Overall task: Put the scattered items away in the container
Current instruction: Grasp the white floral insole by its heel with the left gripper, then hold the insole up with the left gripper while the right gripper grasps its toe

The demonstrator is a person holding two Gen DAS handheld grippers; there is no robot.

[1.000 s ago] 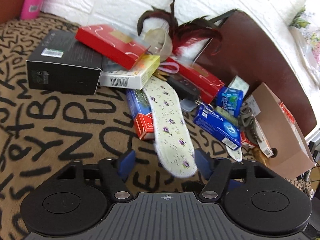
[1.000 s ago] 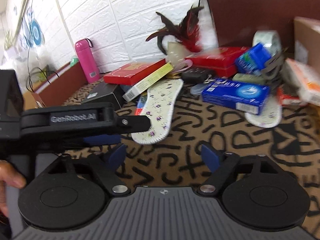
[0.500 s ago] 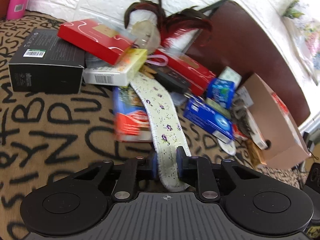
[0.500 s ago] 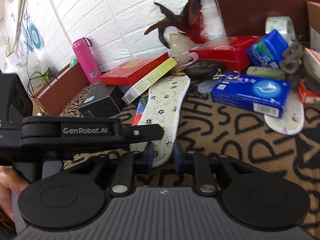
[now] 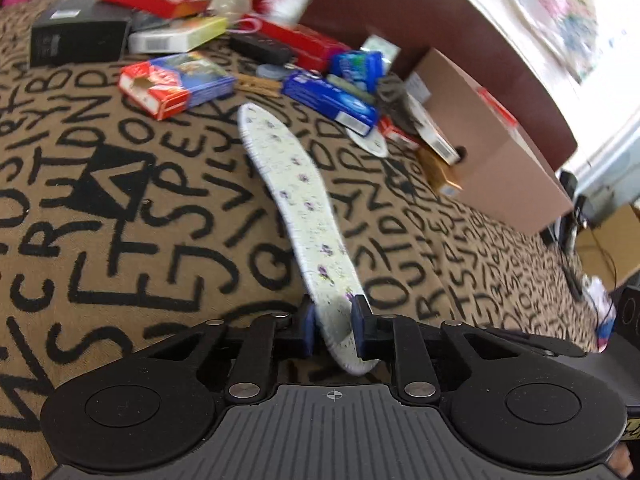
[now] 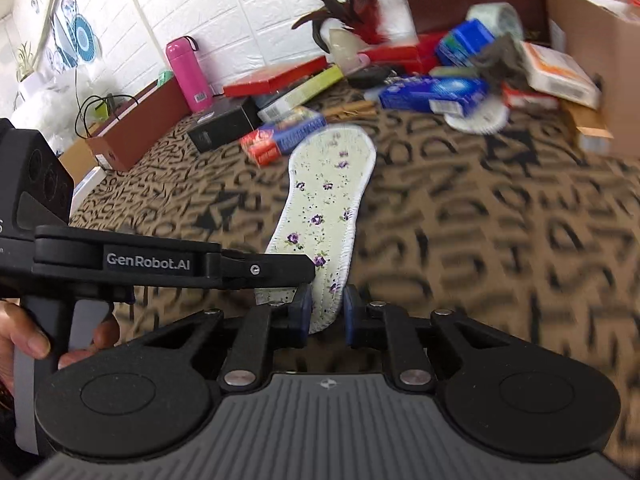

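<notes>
the left gripper [image 5: 333, 322] has the heel end of the flowered insole [image 5: 298, 216] between its blue pads. its jaws have just been opening a little, yet the pads flank the insole closely and look to be touching it, so i read a loosened hold. the right gripper [image 6: 326, 308] is clamped narrow on the same heel end of the insole [image 6: 326, 200], just beside the left one, whose black body crosses the right view from the left edge, held by a hand [image 6: 28, 340].

the insole's long axis runs straight away from both grippers, toe end forward over the lettered cloth on the surface [image 5: 120, 200], toward the pile of boxes. the cardboard box [image 5: 492, 148], presumably the container, lies ahead and to the right, so the right gripper seems nearer to it and the insole would have to swing toe-first that way.

readable writing: "GenRobot.AI" on the left gripper's side. the cloth carries big black capitals, no clear words. labels on the black box [image 5: 76, 36], the red-and-blue carton [image 5: 176, 84] and the blue box [image 5: 332, 102] are too blurred to read.
</notes>
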